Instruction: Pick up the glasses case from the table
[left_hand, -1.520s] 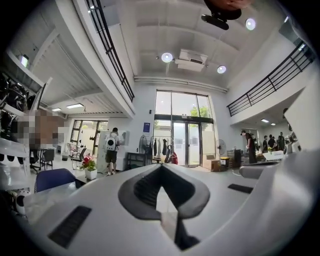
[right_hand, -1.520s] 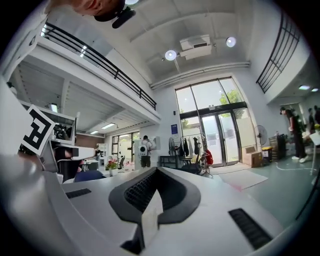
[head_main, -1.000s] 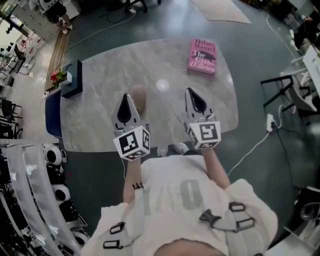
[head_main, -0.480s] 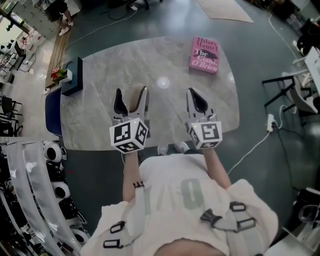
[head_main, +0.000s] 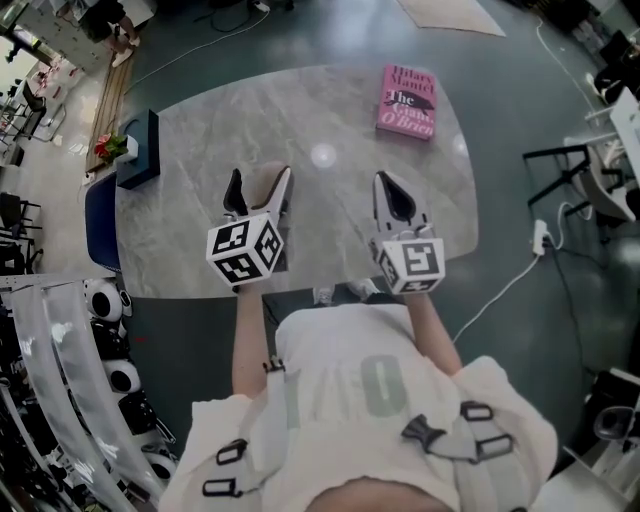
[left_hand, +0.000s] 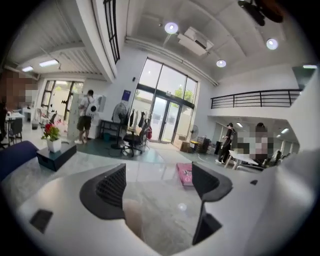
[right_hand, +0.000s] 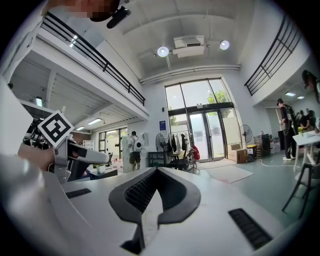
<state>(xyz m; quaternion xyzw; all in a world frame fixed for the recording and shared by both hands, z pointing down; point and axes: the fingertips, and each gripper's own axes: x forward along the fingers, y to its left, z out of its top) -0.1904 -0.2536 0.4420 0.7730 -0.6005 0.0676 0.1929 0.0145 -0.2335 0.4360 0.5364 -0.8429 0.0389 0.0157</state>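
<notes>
Where the dark green floor (head_main: 250, 40) frames it, a pale grey marbled counter (head_main: 330, 110) fills the middle of the head view. The person stands at its near edge in a white top (head_main: 370, 380) that bears a faint large "0". A blue chair (head_main: 100, 225) sits at the counter's left side. On the counter's left edge lies a dark blue box (head_main: 137, 150). At the far right lies a pink book (head_main: 407, 100); its cover reads "Hilary Mantel" along the top and then "The" and "O'Brien", with the word between them too small to read.

The left hand-held gripper (head_main: 261, 178) tilts down toward the counter, and its marker cube (head_main: 245, 250) shows black squares on white. Its jaws have just been opening and stand wide apart. The right hand-held gripper (head_main: 383, 182) hovers level beside it, well apart, with a like cube (head_main: 411, 264). Its jaws are pressed together with nothing between them.

The glasses case (head_main: 262, 200), a tan oblong, lies on the counter between the left gripper's spread jaws. The left gripper view shows its rounded end (left_hand: 131, 220) low in the gap, near the left jaw; neither pad presses on it. Red flowers in a white pot (head_main: 112, 148) stand on the blue box.
</notes>
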